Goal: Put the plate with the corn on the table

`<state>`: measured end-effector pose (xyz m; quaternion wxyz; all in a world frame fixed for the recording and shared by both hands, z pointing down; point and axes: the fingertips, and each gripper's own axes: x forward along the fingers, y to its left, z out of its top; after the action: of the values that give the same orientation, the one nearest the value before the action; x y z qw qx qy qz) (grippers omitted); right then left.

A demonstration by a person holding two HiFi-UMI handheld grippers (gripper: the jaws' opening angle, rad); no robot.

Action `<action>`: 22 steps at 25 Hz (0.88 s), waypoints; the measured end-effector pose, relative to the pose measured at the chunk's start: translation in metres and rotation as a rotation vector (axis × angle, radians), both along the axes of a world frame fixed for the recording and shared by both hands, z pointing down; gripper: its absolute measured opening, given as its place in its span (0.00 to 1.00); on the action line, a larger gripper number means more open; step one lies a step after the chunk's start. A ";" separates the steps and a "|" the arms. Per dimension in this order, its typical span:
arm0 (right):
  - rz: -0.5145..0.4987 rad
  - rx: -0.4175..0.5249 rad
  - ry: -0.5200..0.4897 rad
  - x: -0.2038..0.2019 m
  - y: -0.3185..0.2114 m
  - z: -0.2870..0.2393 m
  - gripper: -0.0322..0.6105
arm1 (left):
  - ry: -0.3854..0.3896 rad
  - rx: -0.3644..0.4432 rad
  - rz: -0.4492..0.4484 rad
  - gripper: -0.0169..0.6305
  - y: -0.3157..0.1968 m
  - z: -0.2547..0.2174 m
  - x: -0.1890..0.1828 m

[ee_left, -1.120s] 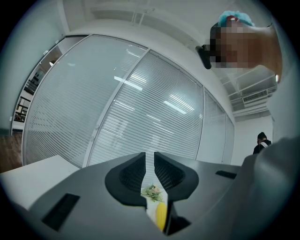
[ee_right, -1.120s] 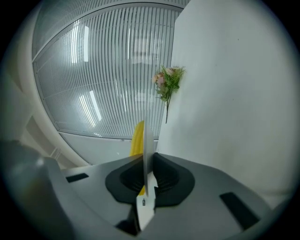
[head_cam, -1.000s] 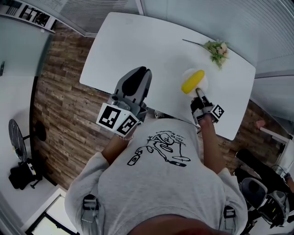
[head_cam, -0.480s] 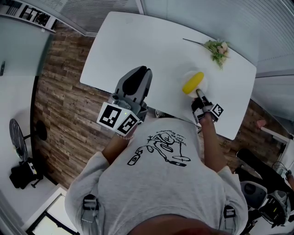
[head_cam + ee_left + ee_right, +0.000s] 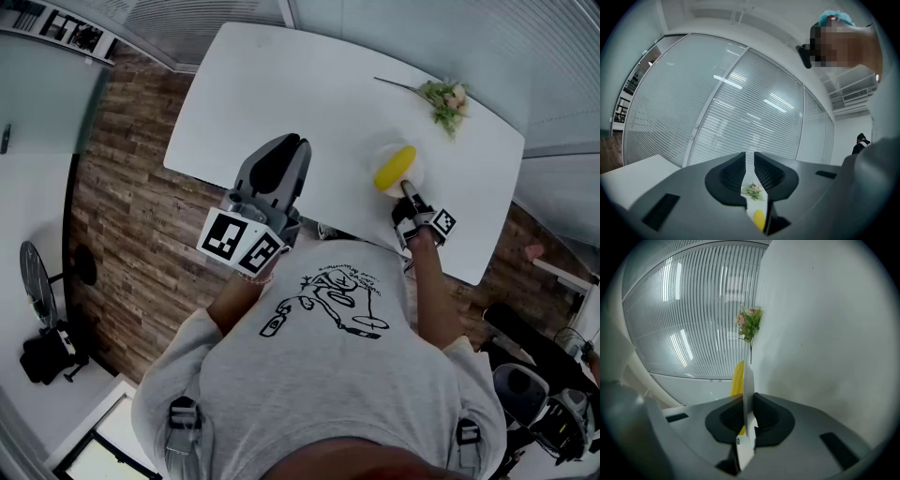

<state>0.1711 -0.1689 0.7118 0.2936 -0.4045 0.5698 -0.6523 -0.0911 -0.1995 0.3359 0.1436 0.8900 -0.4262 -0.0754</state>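
Observation:
A white plate (image 5: 385, 151) carrying a yellow corn cob (image 5: 394, 166) is over the right part of the white table (image 5: 281, 84). My right gripper (image 5: 405, 187) is shut on the plate's near rim. In the right gripper view the plate (image 5: 748, 380) stands edge-on between the jaws of that gripper (image 5: 749, 401), the corn (image 5: 737, 378) on one side, the tabletop (image 5: 825, 333) close on the other. I cannot tell whether the plate touches the table. My left gripper (image 5: 294, 142) is held high over the table's near edge, shut to a thin slit (image 5: 749, 157) on nothing.
A sprig of flowers (image 5: 444, 98) lies near the table's far right edge, beyond the plate, and also shows as flowers (image 5: 749, 322) ahead of the right gripper. Wooden floor (image 5: 131, 216) lies left of the table. Blinds cover the glass walls (image 5: 740, 103).
My right gripper has sunk a little toward the tabletop with the plate and corn still in it. The left gripper has stayed where it was.

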 end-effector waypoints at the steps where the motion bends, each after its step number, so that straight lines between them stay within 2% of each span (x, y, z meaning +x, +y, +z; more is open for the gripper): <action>1: -0.003 -0.006 0.005 0.000 0.000 0.002 0.10 | -0.001 0.000 0.000 0.13 0.000 0.000 0.000; 22: 0.005 -0.071 0.018 -0.002 0.005 0.025 0.10 | -0.006 0.007 0.008 0.13 0.005 -0.003 -0.001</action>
<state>0.1689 -0.1637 0.7365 0.2757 -0.4220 0.5480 -0.6676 -0.0923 -0.1946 0.3334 0.1396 0.8923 -0.4229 -0.0739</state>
